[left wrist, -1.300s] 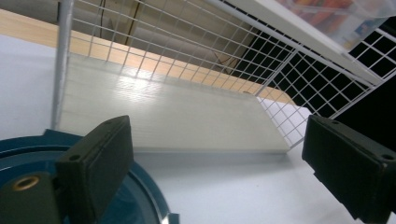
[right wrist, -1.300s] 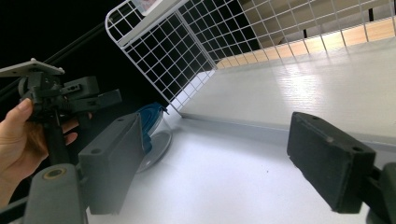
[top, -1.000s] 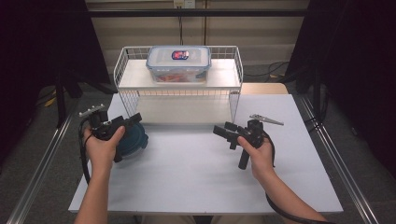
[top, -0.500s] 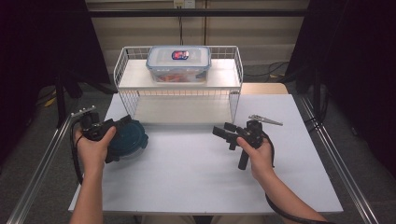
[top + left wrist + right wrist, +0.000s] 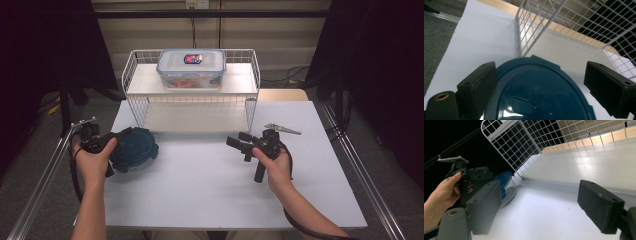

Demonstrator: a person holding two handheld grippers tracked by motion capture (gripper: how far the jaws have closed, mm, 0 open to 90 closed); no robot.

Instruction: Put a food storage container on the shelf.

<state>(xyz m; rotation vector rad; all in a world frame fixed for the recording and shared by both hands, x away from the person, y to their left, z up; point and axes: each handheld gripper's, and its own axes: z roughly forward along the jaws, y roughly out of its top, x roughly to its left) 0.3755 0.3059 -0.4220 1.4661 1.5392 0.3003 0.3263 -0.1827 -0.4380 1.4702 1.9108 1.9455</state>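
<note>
round glossy teal lid (image 5: 539, 95) betw. apart jaws of left hand-held gripper (image 5: 541, 82), w/ right hand-held gripper (image 5: 544, 207) apart too

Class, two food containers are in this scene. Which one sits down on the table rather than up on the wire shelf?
The round container with the dark blue lid, by the left gripper. The rectangular clear box sits on the wire shelf.

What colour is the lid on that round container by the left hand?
Dark teal-blue lid, clearest in the left gripper view.
</note>
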